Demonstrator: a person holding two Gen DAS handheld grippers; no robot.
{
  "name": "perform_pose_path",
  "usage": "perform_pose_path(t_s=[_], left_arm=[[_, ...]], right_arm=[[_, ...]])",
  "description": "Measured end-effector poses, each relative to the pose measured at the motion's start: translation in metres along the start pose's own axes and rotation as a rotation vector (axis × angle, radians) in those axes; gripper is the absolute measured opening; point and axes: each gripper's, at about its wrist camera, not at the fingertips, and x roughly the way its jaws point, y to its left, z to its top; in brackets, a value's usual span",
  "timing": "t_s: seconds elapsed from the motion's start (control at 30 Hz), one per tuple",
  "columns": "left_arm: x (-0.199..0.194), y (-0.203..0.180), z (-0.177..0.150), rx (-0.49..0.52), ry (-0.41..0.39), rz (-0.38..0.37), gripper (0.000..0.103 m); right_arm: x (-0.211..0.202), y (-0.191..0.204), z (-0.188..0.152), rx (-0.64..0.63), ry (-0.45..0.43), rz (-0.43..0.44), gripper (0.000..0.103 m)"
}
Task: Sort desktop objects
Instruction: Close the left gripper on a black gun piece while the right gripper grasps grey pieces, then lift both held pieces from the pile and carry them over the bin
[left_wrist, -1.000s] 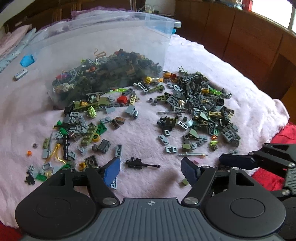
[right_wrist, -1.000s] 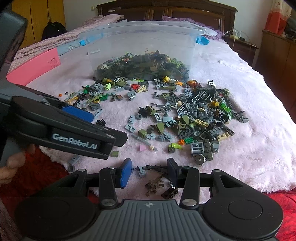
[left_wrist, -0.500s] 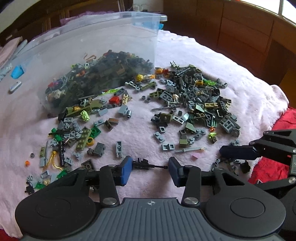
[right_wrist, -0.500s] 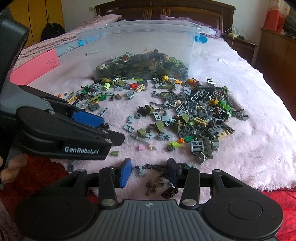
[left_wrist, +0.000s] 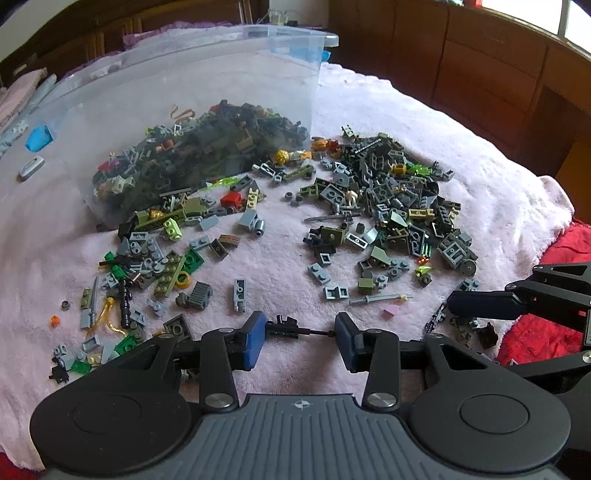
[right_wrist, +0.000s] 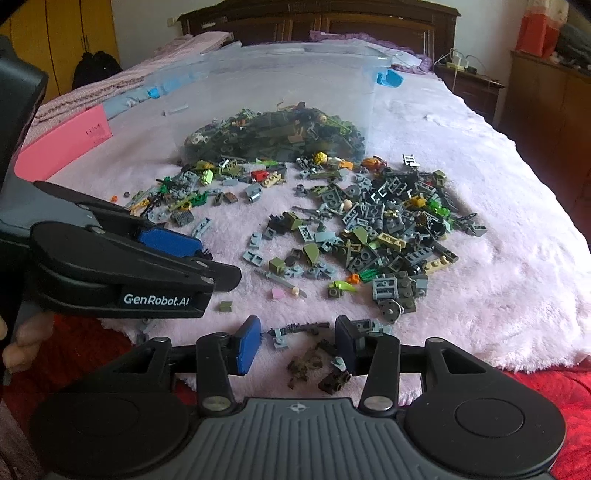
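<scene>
The left tool (left_wrist: 299, 334) is spread, its pads flanking a black toy gun (left_wrist: 295, 328) that lies on the blanket (left_wrist: 461, 122) directly between them; the thin barrel reaches toward the right-hand pad, and contact there cannot be told. If the pads are closed along the piece's length, the barrel may be levered up and the gun flicked out or pressed into the pile. The right tool (right_wrist: 297, 341) is likewise released, straddling a grey gun-like piece (right_wrist: 295, 329) with brown bits just below it; several could be caught at once. The bin (left_wrist: 221, 92) stands well ahead, and a weakly pinched piece could be dropped before it is reached.
</scene>
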Motion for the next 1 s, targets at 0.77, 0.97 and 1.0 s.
perform_pose_path(t_s=[0.77,0.97,1.0], left_arm=[[0.0021,-0.0028,-0.0025,0.038,-0.002,0.001,0.044],[0.002,-0.0035,-0.0025,0.039,-0.004,0.003,0.044],[0.0019,-0.0035,-0.0024,0.039,-0.003,0.004,0.044]], right_arm=[[0.0052,0.0002,0.0065,-0.079,0.028,0.052,0.045],[0.0051,0.0012,0.0063,-0.076,0.026,0.047,0.044],[0.0051,0.0013,0.0061,-0.075,0.027,0.046,0.045]])
